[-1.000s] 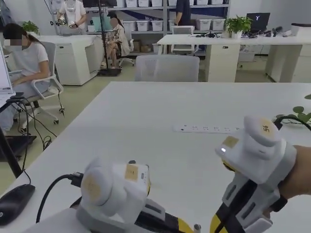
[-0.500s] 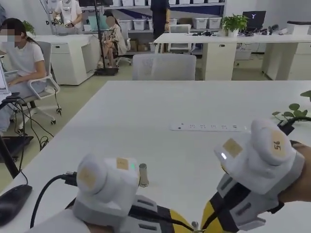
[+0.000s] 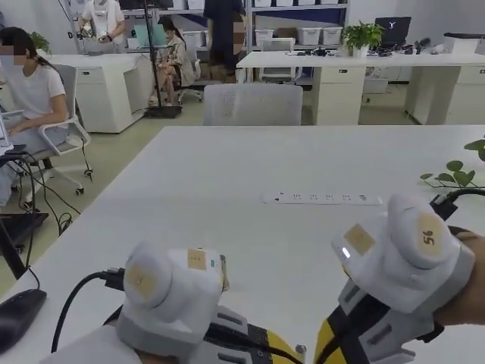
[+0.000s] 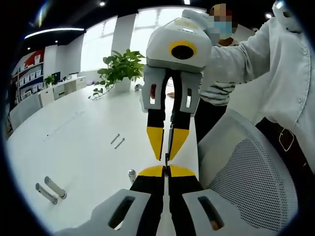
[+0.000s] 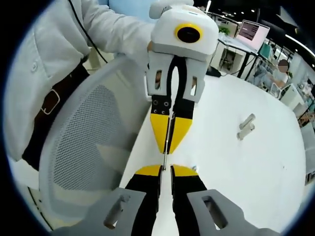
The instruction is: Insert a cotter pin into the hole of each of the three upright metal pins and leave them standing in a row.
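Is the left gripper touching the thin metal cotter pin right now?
Touching. In the right gripper view the left gripper has its yellow tips shut on the thin metal cotter pin, which sticks out from between them.

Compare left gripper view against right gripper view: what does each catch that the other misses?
Left gripper view: two loose cotter pins, a potted plant. Right gripper view: a lit laptop screen, a seated person. Both: left gripper and right gripper tip to tip on a held cotter pin, two lying metal pins, a mesh chair.
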